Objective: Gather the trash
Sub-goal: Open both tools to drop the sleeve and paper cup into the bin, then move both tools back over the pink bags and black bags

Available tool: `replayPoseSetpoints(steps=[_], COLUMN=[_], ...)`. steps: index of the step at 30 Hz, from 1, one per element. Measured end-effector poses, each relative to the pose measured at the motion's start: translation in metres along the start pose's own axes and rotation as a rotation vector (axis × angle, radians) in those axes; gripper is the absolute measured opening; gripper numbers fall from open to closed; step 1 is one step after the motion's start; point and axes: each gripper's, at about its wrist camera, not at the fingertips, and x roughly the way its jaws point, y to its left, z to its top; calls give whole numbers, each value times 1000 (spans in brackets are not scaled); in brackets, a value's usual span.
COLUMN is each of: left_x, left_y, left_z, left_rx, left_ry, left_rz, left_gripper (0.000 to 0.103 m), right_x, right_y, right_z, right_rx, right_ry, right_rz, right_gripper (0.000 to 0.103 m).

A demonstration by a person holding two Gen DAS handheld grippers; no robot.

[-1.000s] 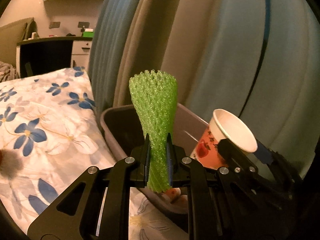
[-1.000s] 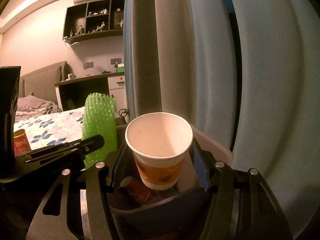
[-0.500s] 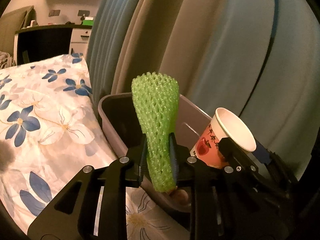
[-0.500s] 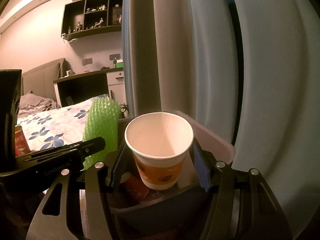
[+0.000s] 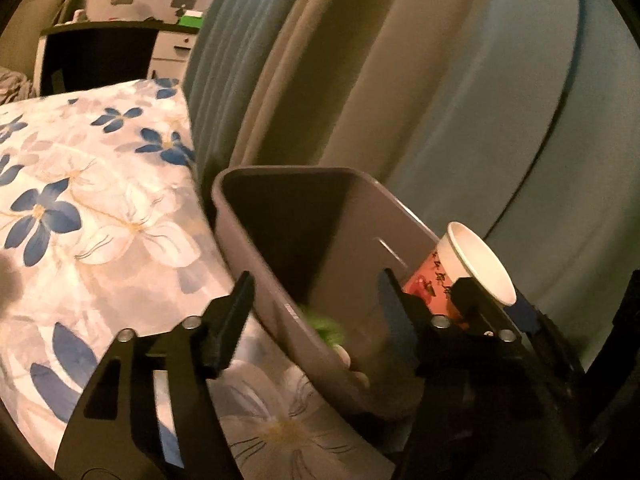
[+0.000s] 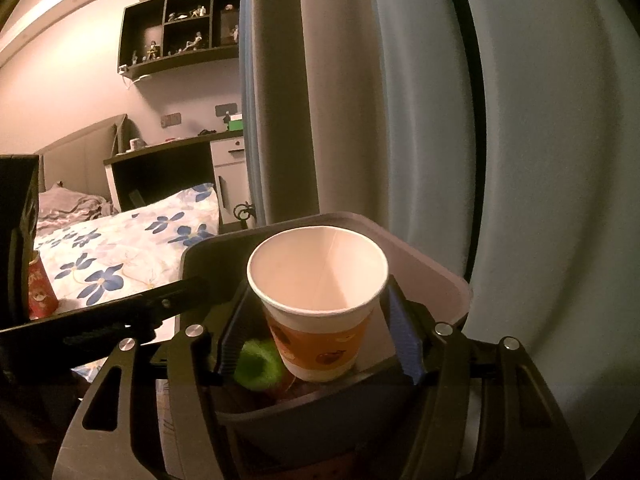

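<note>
The green foam net lies inside the grey bin, low against its near wall; in the left wrist view it shows only as a blurred green patch at about six o'clock of the bin's opening. Just beside it, at its three o'clock in the right wrist view, stands the paper cup, upright over the bin, white inside with an orange printed band. The right gripper pinches this cup across its lower body, one pad on each side. In the left wrist view the same cup shows at the bin's four o'clock, tilted by the lens.

The left gripper has just been opening and now stands spread wide with nothing between its fingers; one finger hangs outside the bin's left wall, the other over the inside.

The bin sits at the edge of a bed covered in a sheet with blue flowers, with curtains behind it at twelve o'clock. A red cup stands on the bed at nine o'clock in the right wrist view, well apart from the bin. Beyond the bed are a dark desk and wall shelves with small figures.
</note>
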Motion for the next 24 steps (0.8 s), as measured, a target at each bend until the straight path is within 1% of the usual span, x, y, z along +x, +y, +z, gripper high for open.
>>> replayPoseSetpoints(steps=[2,4,7,8,10,19,20,22,24], left_x=[-5,-13,-27,-33,-42,-92,-100,-115,-131], left_y=[5,7,7,8,10,33,36,43,51], left_z=[1,2,2,1,0,-5,-6,-9,-12], left_rx=[-22,-27,-6,7,17,21,22,21,20], left_ry=[-16,-41,-74,-82,-91,-146,-154,-170,-184], left_rz=[14,43,102,133,164,291,320,364,409], left_gripper=[80,87,92,94,95,96,96,96,96], right_x=[1,2,4,4,3,-18,-22,-29,-39], right_y=[1,2,2,2,3,10,11,15,21], right_z=[0,-1,0,1,2,11,12,11,11], right_rx=[-5,-7,-2,-2,-1,8,10,14,22], right_ry=[3,10,13,11,4,-32,-37,-44,-54], right_rz=[1,3,7,7,6,16,22,31,52], right_gripper=[62,64,65,67,70,73,73,79,80])
